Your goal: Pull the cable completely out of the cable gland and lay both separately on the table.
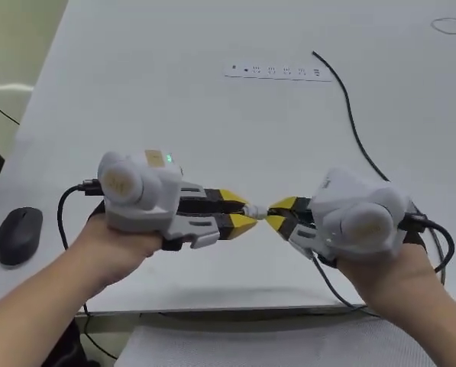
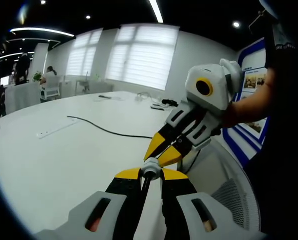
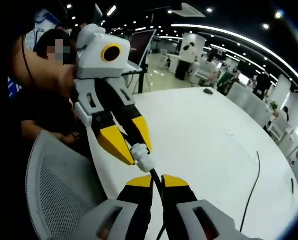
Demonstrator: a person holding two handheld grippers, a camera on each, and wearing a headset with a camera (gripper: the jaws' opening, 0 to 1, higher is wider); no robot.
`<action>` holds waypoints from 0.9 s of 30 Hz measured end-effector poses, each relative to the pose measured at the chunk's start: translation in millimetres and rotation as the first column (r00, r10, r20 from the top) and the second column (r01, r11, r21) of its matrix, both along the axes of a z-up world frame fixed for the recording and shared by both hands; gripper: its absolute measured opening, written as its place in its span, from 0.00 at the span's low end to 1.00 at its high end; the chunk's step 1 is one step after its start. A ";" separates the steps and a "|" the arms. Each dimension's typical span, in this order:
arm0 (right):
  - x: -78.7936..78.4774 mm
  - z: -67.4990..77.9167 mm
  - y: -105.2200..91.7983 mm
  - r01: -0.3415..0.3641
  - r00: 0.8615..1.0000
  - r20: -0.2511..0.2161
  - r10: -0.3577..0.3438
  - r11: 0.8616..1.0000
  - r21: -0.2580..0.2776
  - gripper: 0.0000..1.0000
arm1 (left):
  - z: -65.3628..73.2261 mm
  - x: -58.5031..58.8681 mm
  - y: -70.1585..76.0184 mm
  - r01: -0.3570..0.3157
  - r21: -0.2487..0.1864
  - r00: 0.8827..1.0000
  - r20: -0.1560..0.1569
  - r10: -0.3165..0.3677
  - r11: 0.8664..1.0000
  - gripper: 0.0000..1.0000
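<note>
The left gripper (image 1: 247, 215) is clamped on the white gland (image 1: 253, 211), its yellow tips pinching the gland's body. The right gripper (image 1: 276, 215) meets it nose to nose from the opposite side, its jaws narrowed onto the black cable (image 3: 158, 182) just where it leaves the gland. In the right gripper view the cable runs straight back between that gripper's own jaws. Holding one piece in each gripper along a single line looks deliberate. A straight pull apart would draw the cable through the gland without kinking it, and a grip so near the gland leaves little slack to buckle. The cable appears to sit in the gland, so I judge the pull not yet made and nothing laid down. Both pieces hang in the air over the near edge of the worktop (image 1: 212, 122), at the lower centre of the head view. The left hand (image 1: 117, 245) and right hand (image 1: 380, 267) cup their grippers from beneath. The forearms come in from the lower corners, and the grippers lie roughly level, pointing at each other. Farther out, a mouse (image 1: 17, 233) lies at the left edge. A power strip (image 1: 277, 72) sits at upper centre, with a dark lead (image 1: 350, 115) curving down the right side.
</note>
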State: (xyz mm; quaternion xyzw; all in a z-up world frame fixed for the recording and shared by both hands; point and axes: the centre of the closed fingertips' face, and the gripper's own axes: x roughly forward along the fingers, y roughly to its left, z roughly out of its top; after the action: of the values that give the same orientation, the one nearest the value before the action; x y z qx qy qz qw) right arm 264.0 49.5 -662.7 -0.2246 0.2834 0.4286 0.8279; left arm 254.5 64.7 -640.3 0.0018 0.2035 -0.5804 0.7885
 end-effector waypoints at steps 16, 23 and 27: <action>11.6 -22.3 -46.2 0.304 0.942 -0.196 -0.273 0.940 0.152 0.01 | 5.9 5.0 4.5 -0.003 -0.011 1.000 0.023 0.003 1.000 0.14; 11.5 -40.6 -66.0 0.471 0.857 -0.330 -0.396 0.861 0.189 0.01 | 6.5 4.3 5.0 -0.004 -0.013 1.000 0.027 0.004 1.000 0.15; 9.3 -50.4 -75.1 0.550 0.801 -0.400 -0.446 0.812 0.196 0.01 | 7.8 3.7 5.3 -0.005 -0.017 1.000 0.028 0.005 1.000 0.15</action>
State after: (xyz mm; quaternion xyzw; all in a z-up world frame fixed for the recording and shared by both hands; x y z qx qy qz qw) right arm 273.2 -25.6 -713.2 0.0647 0.4003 0.2630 0.8754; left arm 258.2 69.9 -632.6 0.0027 0.1877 -0.5800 0.7927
